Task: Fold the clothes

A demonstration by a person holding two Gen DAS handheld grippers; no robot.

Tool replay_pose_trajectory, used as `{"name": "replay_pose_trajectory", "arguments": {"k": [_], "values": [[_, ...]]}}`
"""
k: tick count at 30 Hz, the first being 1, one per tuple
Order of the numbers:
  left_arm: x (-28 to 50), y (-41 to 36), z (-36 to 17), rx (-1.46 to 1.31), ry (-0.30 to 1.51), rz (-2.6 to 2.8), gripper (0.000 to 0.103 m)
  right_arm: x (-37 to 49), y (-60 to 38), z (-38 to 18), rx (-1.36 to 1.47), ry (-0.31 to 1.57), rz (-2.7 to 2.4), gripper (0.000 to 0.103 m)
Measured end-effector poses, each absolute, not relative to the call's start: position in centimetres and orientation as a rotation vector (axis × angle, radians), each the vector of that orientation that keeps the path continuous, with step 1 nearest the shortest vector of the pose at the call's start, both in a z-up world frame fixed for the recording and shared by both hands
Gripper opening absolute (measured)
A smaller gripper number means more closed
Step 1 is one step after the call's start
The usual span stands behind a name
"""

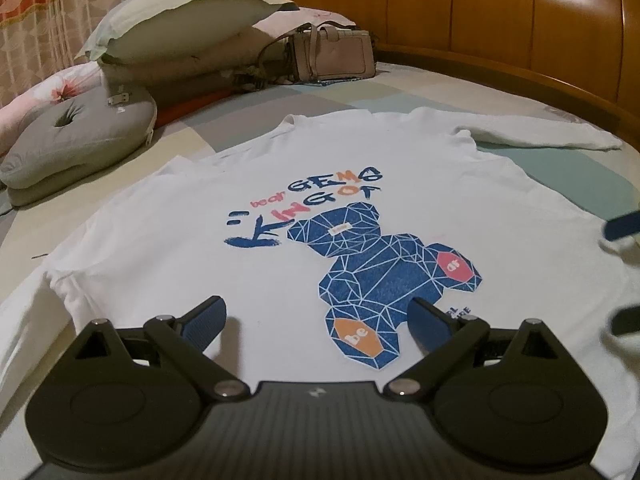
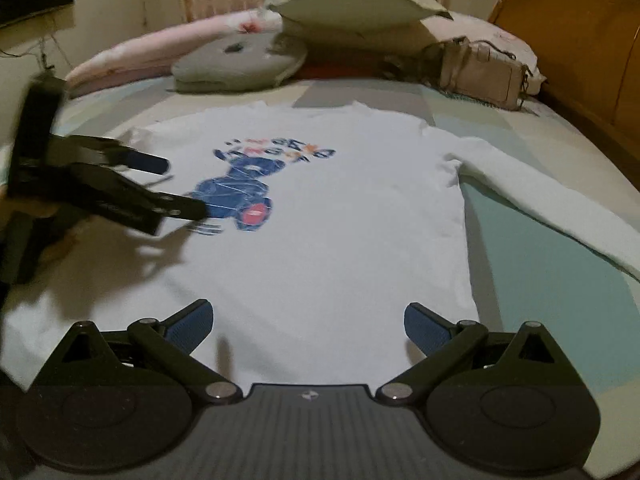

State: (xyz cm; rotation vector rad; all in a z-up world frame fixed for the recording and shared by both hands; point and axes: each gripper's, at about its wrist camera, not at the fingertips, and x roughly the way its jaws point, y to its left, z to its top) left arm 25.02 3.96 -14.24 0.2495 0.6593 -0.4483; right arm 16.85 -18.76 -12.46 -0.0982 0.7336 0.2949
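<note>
A: Left wrist view first. Where is the garment?

B: A white long-sleeved shirt lies spread flat, print side up, on the patchwork bedsheet. Taking the shirt as the landmark: its blue bear print sits mid-chest, with lettering just above it toward the collar. One sleeve stretches out sideways from the shoulder nearest the wooden headboard.

A: And the left gripper?

B: It hangs low over the shirt's lower half, jaws spread wide, with only fabric showing between the blue pads. It has hold of nothing.

A: Beyond the shirt?

B: Past the collar stands a beige handbag. Further out on the collar side are a grey ring cushion and a pale pillow stacked on bedding. At the shirt's edge on the headboard side, blurred blue finger tips of the other tool poke in.

A: Now the right wrist view.

B: The same shirt, seen from its hem. The right gripper hovers over the hem area, jaws wide apart and empty. The left gripper reaches over the shirt beside the bear print, motion-blurred, its fingers apart. The sleeve runs along the shirt's side with teal sheet between them. Handbag and cushion lie beyond the collar.
</note>
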Motion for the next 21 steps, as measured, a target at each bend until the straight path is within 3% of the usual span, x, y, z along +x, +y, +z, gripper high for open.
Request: {"name": "replay_pose_trajectory", "arguments": {"k": [7,21], "values": [[24.8,4.2,-13.7,0.242,0.639,-0.452,0.097,16.6,-22.6,-12.1,0.102,0.779,0.152,0.103],[24.8,4.1,-13.6,0.251,0.628,-0.443,0.097,14.3,-11.0,-11.2,-0.117,0.853,0.446,0.103]]}}
